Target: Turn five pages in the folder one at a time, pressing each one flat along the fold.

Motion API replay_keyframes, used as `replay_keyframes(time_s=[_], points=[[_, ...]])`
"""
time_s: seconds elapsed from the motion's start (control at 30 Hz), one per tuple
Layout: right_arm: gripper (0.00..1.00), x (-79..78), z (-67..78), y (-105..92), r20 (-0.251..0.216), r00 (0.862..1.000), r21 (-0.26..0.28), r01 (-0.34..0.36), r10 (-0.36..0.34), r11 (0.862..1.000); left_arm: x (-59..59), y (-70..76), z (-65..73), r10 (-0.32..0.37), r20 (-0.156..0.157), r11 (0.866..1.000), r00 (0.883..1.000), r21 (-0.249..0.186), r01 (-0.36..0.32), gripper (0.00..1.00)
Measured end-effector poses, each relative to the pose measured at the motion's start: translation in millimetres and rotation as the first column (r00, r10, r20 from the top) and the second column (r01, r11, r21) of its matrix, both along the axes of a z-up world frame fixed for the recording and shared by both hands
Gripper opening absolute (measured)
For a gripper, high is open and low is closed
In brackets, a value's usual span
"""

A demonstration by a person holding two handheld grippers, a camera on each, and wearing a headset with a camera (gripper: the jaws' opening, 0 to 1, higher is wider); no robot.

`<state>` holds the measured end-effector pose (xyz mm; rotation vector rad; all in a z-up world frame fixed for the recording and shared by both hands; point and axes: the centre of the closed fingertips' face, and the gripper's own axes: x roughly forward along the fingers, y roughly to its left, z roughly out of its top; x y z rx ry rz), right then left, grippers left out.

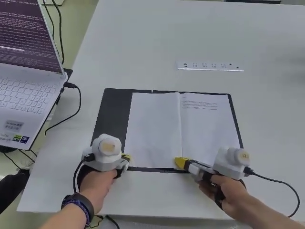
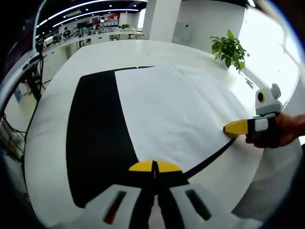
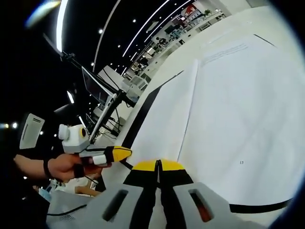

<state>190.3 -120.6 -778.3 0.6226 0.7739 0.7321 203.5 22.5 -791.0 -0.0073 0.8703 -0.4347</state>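
**Both grippers waited at the folder's near edge, jaws together**

The folder (image 1: 112, 124) lay open and flat on the white table (image 1: 190, 33), its black cover showing as a wide band left of the left page (image 1: 152, 129). The right page (image 1: 207, 129) carried a few printed lines at its top. A laptop (image 1: 24, 90) stood to the left, and a power strip (image 1: 209, 66) lay beyond the folder.

The left gripper (image 1: 126, 157) sat at the near left corner of the left page, probably to steady the folder or that sheet. The right gripper (image 1: 181, 163) pointed at the near end of the fold (image 1: 180, 129), a sensible spot either to start a pressing stroke along the crease or to reach for the next page's edge.

In each gripper view the yellow tips met with no gap, and nothing was held between them. Whether either tip actually touched paper or cover could not be told. No page was lifted.
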Motion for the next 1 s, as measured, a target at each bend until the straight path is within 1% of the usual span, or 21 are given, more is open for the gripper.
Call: replay_keyframes(time_s=[0.03,0.13,0.2,0.23,0.33,0.43,0.5,0.53,0.6,0.67,0.73,0.87,0.9,0.93,1.0], points=[[0.0,-1.3,0.0,0.2,-0.001,1.0,-0.003,-0.001,0.001,1.0,-0.1,-0.3,0.1,0.009,-0.016,1.0,1.0,-0.012,-0.01,0.0],[0.03,-2.8,3.5,0.9,-0.002,1.0,0.017,0.002,-0.002,1.0,-1.2,-2.1,0.7,0.003,-0.034,1.0,0.999,-0.028,-0.004,0.01],[0.09,-5.8,10.2,4.5,0.011,1.0,0.032,-0.013,0.013,0.999,-4.3,-6.7,2.9,-0.007,-0.049,0.999,0.999,-0.054,0.005,0.06],[0.13,-6.9,12.6,5.8,0.019,1.0,0.037,-0.024,0.023,0.999,-5.2,-7.1,3.9,-0.009,-0.049,0.999,0.999,-0.053,0.006,0.09],[0.19,-8.1,16.4,3.8,0.027,0.999,0.038,-0.03,0.029,0.999,-7.7,-9.8,10.8,-0.025,-0.031,0.999,0.999,-0.046,0.023,0.17],[0.23,-5.4,24.9,-3.3,0.059,0.998,0.032,-0.016,0.014,0.999,-9.8,-13.6,19.6,-0.039,-0.016,0.998,0.999,-0.06,0.038,0.23],[0.26,-3.8,28.1,-7.6,0.068,0.998,0.027,-0.013,0.011,1.0,-10.7,-14.0,24.3,-0.046,-0.005,0.998,0.999,-0.05,0.045,0.26],[0.28,-2.7,29.4,-9.9,0.074,0.997,0.022,-0.011,0.01,1.0,-11.4,-13.9,26.6,-0.046,-0.006,0.998,0.999,-0.049,0.046,0.27],[0.32,-0.9,31.1,-15.9,0.069,0.998,0.01,-0.01,0.01,1.0,-11.7,-13.7,30.9,-0.04,0.0,0.998,0.999,-0.053,0.04,0.28],[0.34,1.0,34.2,-23.0,0.09,0.996,-0.014,-0.009,0.01,1.0,-12.2,-13.9,37.6,-0.03,0.009,0.998,1.0,-0.06,0.03,0.28],[0.36,2.8,38.7,-29.7,0.101,0.995,-0.017,-0.003,0.005,1.0,-12.7,-15.7,46.0,-0.027,0.022,0.998,0.999,-0.064,0.028,0.29],[0.44,8.7,57.1,-43.1,0.149,0.989,-0.001,0.014,-0.013,1.0,-10.4,-18.2,61.0,-0.035,0.05,0.997,0.998,-0.063,0.038,0.32],[0.45,9.6,59.7,-45.9,0.158,0.987,-0.007,0.014,-0.013,1.0,-9.1,-17.9,63.1,-0.036,0.056,0.997,0.998,-0.064,0.039,0.33],[0.45,10.7,62.8,-50.3,0.174,0.985,-0.022,0.011,-0.007,1.0,-8.0,-17.7,68.0,-0.038,0.065,0.997,0.997,-0.063,0.042,0.34],[0.46,11.4,67.9,-57.4,0.192,0.981,-0.039,0.004,0.004,0.999,-7.1,-17.3,76.4,-0.046,0.081,0.997,0.996,-0.058,0.051,0.35]])
